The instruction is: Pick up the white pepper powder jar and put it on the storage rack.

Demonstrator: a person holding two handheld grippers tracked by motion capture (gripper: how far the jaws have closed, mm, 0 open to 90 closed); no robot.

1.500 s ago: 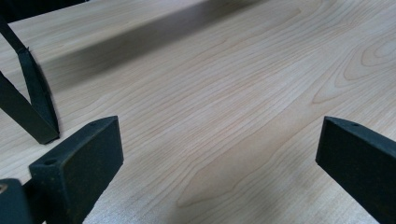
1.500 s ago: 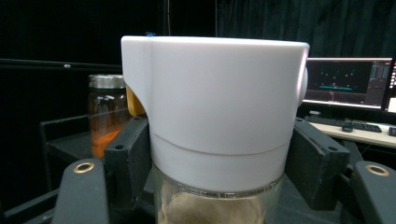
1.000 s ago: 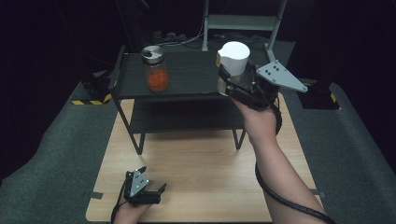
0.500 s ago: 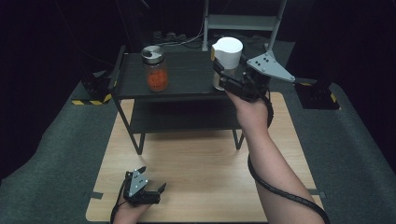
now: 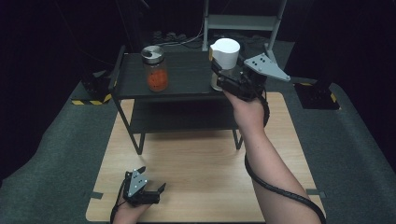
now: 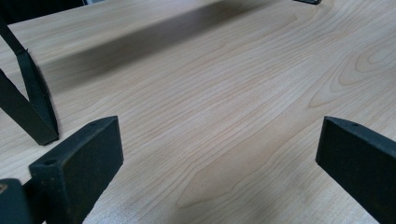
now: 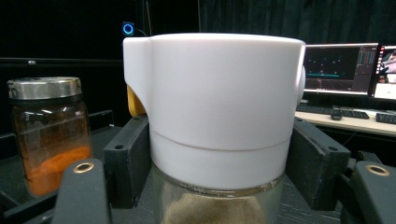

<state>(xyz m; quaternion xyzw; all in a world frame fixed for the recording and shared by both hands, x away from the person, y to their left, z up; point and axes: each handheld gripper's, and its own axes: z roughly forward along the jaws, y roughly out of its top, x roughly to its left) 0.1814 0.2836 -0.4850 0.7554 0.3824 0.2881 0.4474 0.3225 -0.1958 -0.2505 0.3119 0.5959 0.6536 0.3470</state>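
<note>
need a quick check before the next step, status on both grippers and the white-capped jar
Right gripper shut on white-capped jar, at black shelf. Left gripper open, empty, on wooden table. Orange-powder jar stands apart.

The right gripper [image 7: 217, 163] clamps a glass jar with a white cap [image 7: 217, 107], its two black jaws pressed against the cap's lower band on either side. Tan powder shows through the glass below the cap. To the left stands a second jar with a metal lid [image 7: 49, 135], partly filled with orange powder, on a dark shelf top [image 7: 11, 172]. Lit monitors [image 7: 348, 70] sit on a desk at the right behind.
</note>
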